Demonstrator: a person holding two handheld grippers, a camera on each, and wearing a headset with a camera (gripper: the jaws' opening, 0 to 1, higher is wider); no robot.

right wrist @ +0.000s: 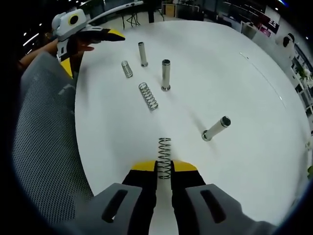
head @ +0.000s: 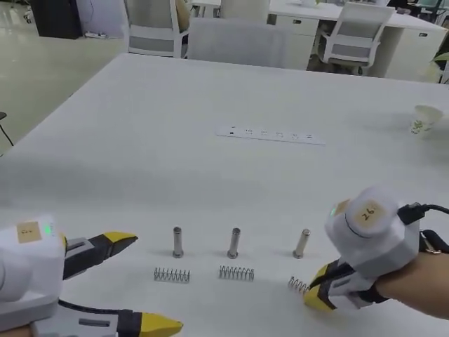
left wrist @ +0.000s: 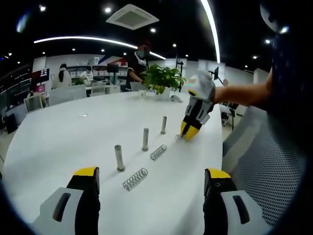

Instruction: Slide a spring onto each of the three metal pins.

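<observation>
Spring [right wrist: 165, 155], rightmost, is pinched at its near end by the right tongs [right wrist: 164, 169], low on the tabletop [head: 210, 175] beside the right pin [head: 302, 243]. Left tongs [left wrist: 151, 172] are held wide, empty. Light, easily kinked (gentle end grip advised).

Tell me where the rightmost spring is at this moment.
In the head view the spring is rightmost in the row, in front of the rightmost pin, one end pinched in the right gripper.
</observation>
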